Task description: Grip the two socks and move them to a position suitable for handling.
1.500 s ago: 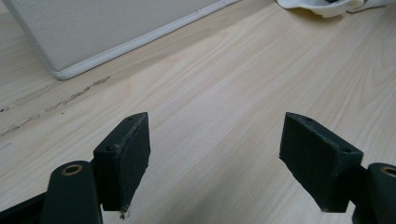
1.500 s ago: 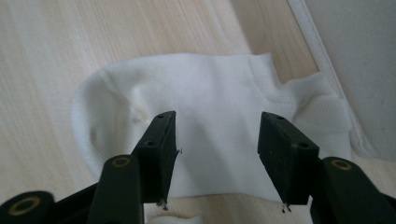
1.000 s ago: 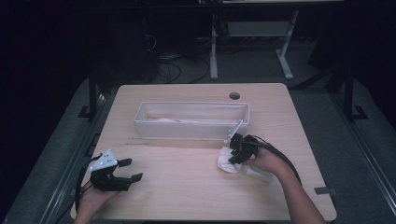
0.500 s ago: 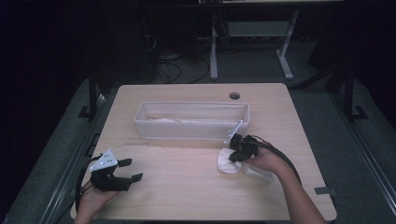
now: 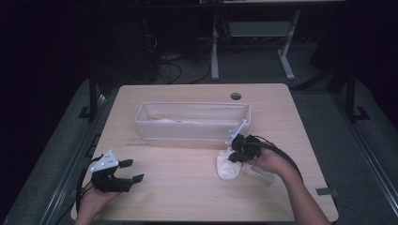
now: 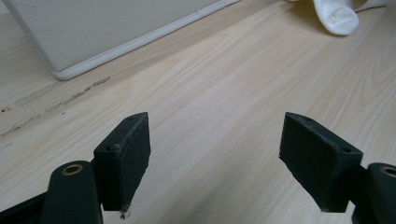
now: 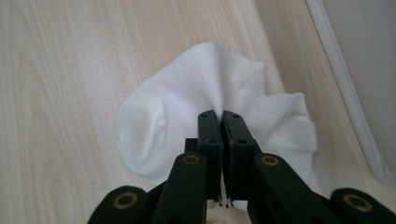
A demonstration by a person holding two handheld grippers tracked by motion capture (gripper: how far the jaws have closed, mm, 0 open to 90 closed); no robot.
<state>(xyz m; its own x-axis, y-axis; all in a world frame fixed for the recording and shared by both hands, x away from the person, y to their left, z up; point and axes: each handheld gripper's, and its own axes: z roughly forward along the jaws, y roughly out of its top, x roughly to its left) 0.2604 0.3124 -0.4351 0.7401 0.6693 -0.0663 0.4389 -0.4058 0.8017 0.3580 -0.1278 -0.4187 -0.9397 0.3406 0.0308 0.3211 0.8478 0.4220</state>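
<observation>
A white sock (image 5: 226,168) lies crumpled on the wooden table just in front of the bin's right end. My right gripper (image 5: 233,156) is shut on a pinched fold of it, and the sock (image 7: 159,121) bulges out around the closed tips of the right gripper (image 7: 218,115). Its jaws have just been closing with the sock between them. My left gripper (image 5: 132,171) rests at the table's front left, open, with bare wood between the jaws of the left gripper (image 6: 215,149). The sock (image 6: 336,16) shows far off in the left gripper view.
A long white fabric bin (image 5: 187,132) stands across the middle of the table, with pale cloth (image 5: 164,120) inside it; its wall (image 6: 93,28) shows in the left gripper view. A pale item (image 5: 258,173) lies under the right hand. A cable hole (image 5: 235,96) sits at the back.
The right gripper's jaws have closed on the sock and the hand shifted slightly. The left gripper has stayed still.
</observation>
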